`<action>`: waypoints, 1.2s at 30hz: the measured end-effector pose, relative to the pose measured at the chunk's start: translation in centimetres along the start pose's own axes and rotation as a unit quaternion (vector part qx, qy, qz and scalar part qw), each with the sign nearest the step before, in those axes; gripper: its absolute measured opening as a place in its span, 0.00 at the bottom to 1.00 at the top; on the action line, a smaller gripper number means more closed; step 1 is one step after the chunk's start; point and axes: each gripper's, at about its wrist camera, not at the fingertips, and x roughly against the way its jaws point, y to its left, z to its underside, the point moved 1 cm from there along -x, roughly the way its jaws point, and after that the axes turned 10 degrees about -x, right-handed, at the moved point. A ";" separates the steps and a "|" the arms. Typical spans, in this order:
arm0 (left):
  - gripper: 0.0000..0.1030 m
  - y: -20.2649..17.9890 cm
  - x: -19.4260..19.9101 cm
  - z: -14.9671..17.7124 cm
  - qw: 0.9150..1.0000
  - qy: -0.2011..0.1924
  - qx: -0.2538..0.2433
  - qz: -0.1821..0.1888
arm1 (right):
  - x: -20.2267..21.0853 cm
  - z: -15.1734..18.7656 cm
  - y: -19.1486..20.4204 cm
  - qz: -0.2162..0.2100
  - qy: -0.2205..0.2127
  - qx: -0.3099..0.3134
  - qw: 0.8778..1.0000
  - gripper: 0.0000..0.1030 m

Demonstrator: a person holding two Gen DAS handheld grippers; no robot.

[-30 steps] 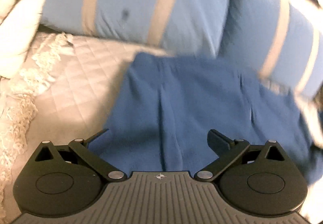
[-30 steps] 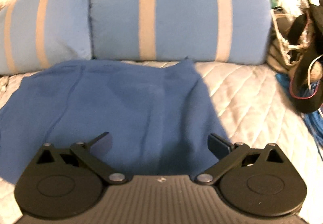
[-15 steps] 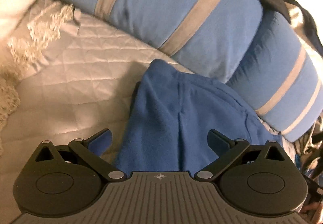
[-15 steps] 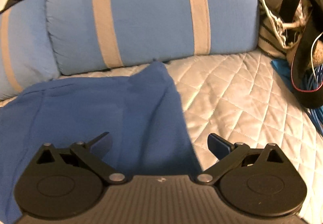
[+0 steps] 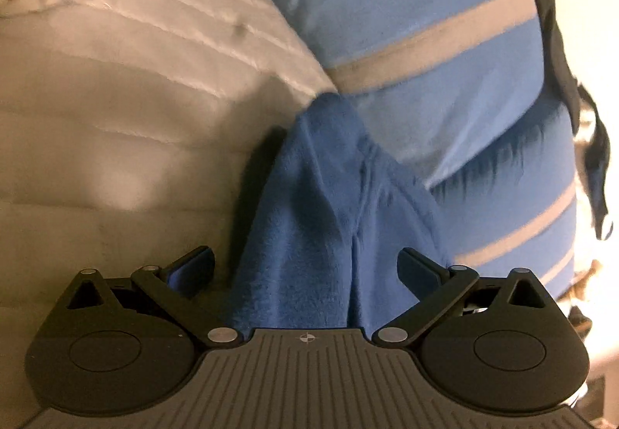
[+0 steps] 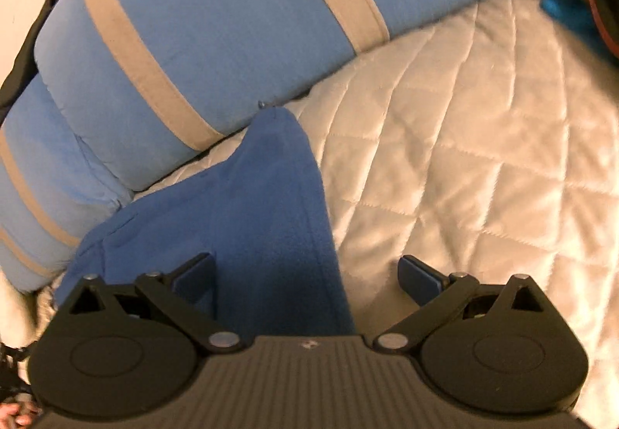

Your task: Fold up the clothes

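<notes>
A dark blue fleece garment point(image 5: 321, 220) lies spread on a pale quilted bedspread point(image 5: 116, 127), its far edge against the pillows. My left gripper point(image 5: 305, 270) is open and straddles the garment's left side edge, with the cloth between the spread jaws. In the right wrist view the same garment point(image 6: 271, 204) shows its right side edge and far corner. My right gripper point(image 6: 305, 274) is open and straddles that right edge, one finger over cloth, the other over the quilt point(image 6: 483, 165).
Light blue pillows with tan stripes point(image 5: 425, 22) line the back of the bed, also in the right wrist view point(image 6: 216, 22). A dark cloth point(image 5: 572, 88) hangs behind them. Dark clutter and a blue item point(image 6: 568, 14) sit at far right.
Both grippers have swung outward from the garment's middle to its side edges, left to the left edge and right to the right edge, and moved lower and closer. Both stay open.
</notes>
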 end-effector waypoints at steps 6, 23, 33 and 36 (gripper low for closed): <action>1.00 1.3 -0.3 -0.8 0.999 0.032 0.001 0.039 | -0.6 -0.7 -0.1 -0.012 0.033 -0.010 0.999 0.99; 0.98 3.3 -1.3 -1.0 0.984 0.105 0.023 0.142 | -2.3 -1.4 -1.5 -0.139 0.149 -0.014 0.979 0.98; 0.44 3.0 -2.7 -0.3 0.982 0.131 0.071 0.115 | -2.3 -1.6 -2.6 -0.147 0.151 -0.073 0.975 0.74; 0.35 2.4 -2.0 -0.1 0.987 0.117 0.061 0.097 | -2.4 -1.5 -3.0 -0.130 0.151 -0.078 0.977 0.48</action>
